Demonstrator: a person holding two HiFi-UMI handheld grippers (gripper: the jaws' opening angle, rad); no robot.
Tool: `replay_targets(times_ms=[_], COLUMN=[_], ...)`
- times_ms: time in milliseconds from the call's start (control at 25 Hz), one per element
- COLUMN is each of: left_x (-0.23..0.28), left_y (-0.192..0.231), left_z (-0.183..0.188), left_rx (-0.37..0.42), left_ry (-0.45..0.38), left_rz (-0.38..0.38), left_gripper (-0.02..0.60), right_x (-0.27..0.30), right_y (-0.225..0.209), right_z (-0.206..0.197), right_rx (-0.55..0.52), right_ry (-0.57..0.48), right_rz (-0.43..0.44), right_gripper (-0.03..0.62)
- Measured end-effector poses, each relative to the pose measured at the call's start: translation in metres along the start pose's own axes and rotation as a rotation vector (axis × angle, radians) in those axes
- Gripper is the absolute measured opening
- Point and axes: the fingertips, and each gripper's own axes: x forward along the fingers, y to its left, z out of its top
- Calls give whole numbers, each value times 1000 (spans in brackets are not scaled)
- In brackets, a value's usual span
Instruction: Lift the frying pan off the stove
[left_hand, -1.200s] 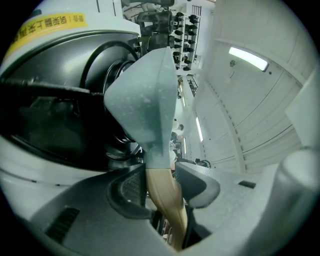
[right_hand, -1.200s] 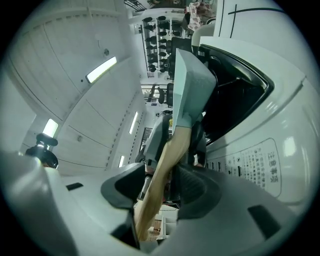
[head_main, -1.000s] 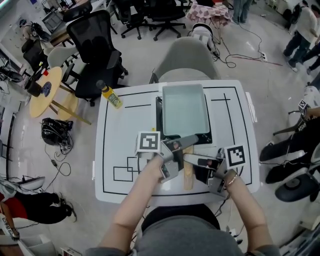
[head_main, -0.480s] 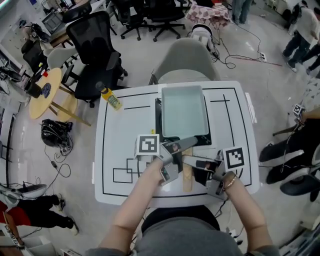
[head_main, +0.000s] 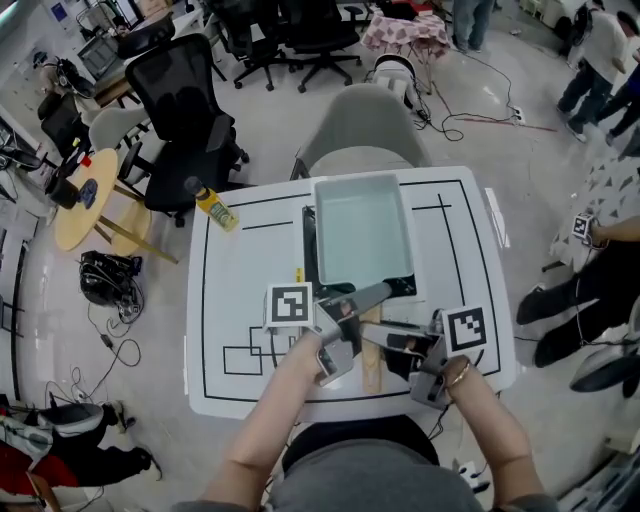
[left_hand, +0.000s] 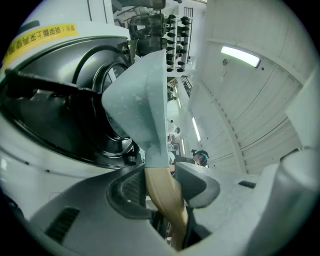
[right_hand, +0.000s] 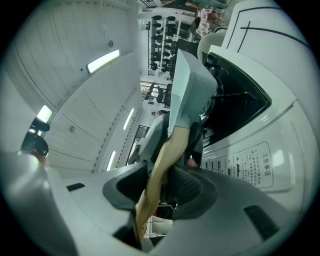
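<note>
While left gripper (left_hand: 160, 186) and right gripper (right_hand: 162, 181) clamp the frying pan's (head_main: 362, 230) wooden handle (head_main: 372, 362), the stove's (head_main: 309, 245) yellow label (left_hand: 42, 36) is illegible.

Grey left gripper (head_main: 368, 305) and right gripper (head_main: 385, 338) bear black-and-white marker cubes (head_main: 290, 305); grey clothing (head_main: 370, 472).

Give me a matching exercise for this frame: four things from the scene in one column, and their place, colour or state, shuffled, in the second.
Things:
1. frying pan
2. bottle
3. chair
4. left tongs

Place, colour or state:
A. closed on the wooden handle
B. at the far left corner of the table
C. pale blue-green and rectangular
D. grey, beyond the table's far edge

Pairs: 1-C, 2-B, 3-D, 4-A
</note>
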Motion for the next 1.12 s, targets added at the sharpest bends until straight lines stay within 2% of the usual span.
replay_targets(times_ms=[680,1120], left_x=[-9,-23], left_y=[-73,-104], left_z=[0,-9], left_rx=[200,271], left_ry=[-43,-67], left_rz=[-22,-46], left_gripper=[156,156], right_x=[3,4], right_y=[61,88], right_z=[6,-3], right_rx=[-180,-246], right_ry=[0,4], right_rz=[53,75], right_gripper=[161,161])
